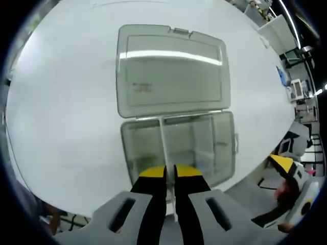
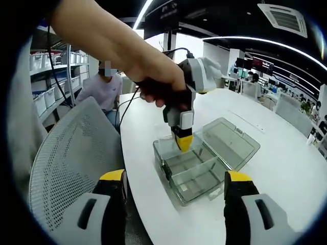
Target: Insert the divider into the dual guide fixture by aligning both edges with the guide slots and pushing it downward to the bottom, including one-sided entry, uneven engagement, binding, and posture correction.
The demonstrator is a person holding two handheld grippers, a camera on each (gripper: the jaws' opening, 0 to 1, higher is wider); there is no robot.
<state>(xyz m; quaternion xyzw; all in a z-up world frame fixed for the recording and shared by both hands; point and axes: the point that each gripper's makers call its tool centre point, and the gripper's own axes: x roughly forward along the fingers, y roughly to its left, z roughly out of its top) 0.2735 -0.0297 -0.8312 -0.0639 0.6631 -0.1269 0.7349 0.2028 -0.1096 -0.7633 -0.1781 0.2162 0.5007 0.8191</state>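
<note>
Left gripper view
Left gripper (image 1: 170, 173): closed tight on the thin clear divider (image 1: 163, 140).
Divider: held upright, its lower end inside the clear box (image 1: 179, 145), near the left side.
Lid (image 1: 171, 71): laid open flat on the white tabletop (image 1: 61, 112).

Right gripper view
Right gripper (image 2: 174, 185): spread wide, nothing held.
Left gripper (image 2: 184, 140): held by a hand (image 2: 158, 84) over the box (image 2: 196, 171), tips down in it.
Chair (image 2: 71, 153): seen beside the tabletop (image 2: 286, 168).
</note>
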